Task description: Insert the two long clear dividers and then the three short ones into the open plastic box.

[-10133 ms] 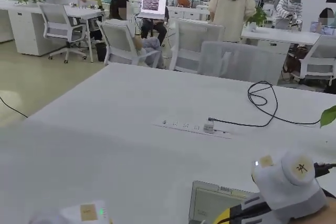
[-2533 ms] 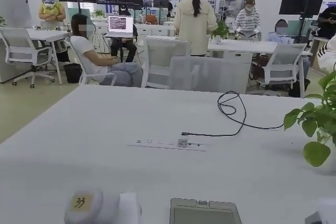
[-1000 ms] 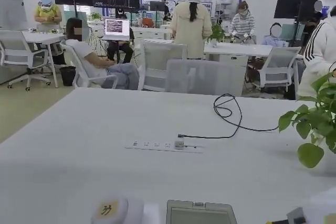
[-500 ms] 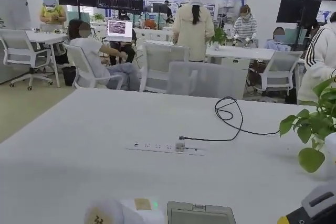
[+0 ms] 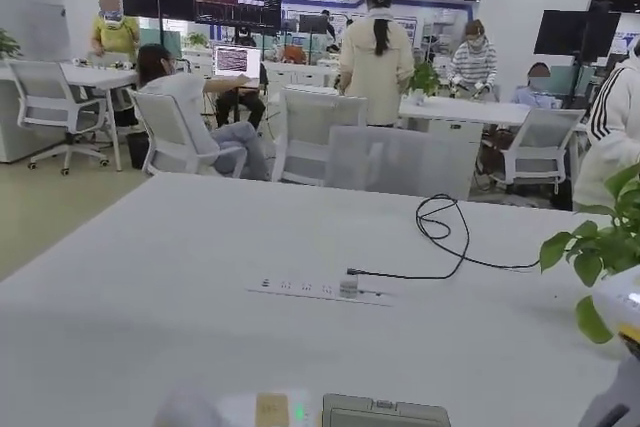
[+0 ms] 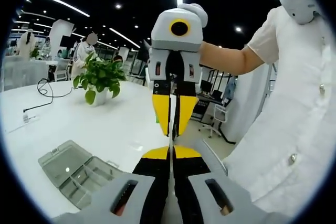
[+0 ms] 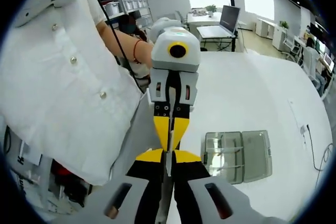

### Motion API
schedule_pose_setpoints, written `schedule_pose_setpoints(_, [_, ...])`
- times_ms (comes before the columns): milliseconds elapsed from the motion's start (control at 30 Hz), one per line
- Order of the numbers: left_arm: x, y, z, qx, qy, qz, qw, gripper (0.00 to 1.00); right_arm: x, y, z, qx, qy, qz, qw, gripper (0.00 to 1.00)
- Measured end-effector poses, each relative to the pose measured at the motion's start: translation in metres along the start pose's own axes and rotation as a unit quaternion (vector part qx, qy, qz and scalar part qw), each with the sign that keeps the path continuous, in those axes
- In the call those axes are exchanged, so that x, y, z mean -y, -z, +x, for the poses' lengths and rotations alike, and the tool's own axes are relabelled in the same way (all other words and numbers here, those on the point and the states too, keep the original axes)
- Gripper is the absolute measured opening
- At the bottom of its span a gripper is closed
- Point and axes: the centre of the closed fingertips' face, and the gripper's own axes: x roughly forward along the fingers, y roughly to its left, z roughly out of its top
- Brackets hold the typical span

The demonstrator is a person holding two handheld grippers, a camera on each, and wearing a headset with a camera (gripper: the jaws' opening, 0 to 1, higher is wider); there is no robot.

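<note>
The open clear plastic box (image 6: 84, 174) lies flat on the white table with its lid folded out beside it. It also lies below right in the right gripper view (image 7: 231, 156), and its far edge shows at the bottom of the head view (image 5: 385, 412). Thin walls show inside the box, but I cannot tell which dividers they are. My left gripper (image 6: 171, 151) and right gripper (image 6: 173, 129) point at each other, yellow tips almost touching, above the table's near edge. Seen from the other side, the right gripper (image 7: 169, 153) and left gripper (image 7: 170, 129) both have their jaws shut, with nothing I can make out between them.
A power strip (image 5: 320, 290) and a looped black cable (image 5: 440, 237) lie mid-table. A potted plant (image 5: 600, 247) stands at the right edge. Office chairs and people are beyond the far edge. The person's white shirt (image 7: 63, 77) is close behind the grippers.
The head camera has drifted, so the room has shifted in the picture. The gripper casings at the bottom edge sit lower than before. Box, strip and cable have not moved.
</note>
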Motion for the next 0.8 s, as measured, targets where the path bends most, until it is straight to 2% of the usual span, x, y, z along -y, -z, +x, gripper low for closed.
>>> schedule_pose_setpoints(433, [0.0011,0.0011,-0.0012,-0.002,-0.007,0.035,0.9993,0.0,-0.0006,0.0006,0.0026,-0.001,-0.008,-0.007,0.9999,0.03])
schedule_pose_setpoints(800, [-0.0008,0.0035,-0.0028,0.0,-0.017,0.033,0.9993,0.0,0.0034,0.0029,0.0068,-0.006,-0.007,-0.011,0.9999,0.03])
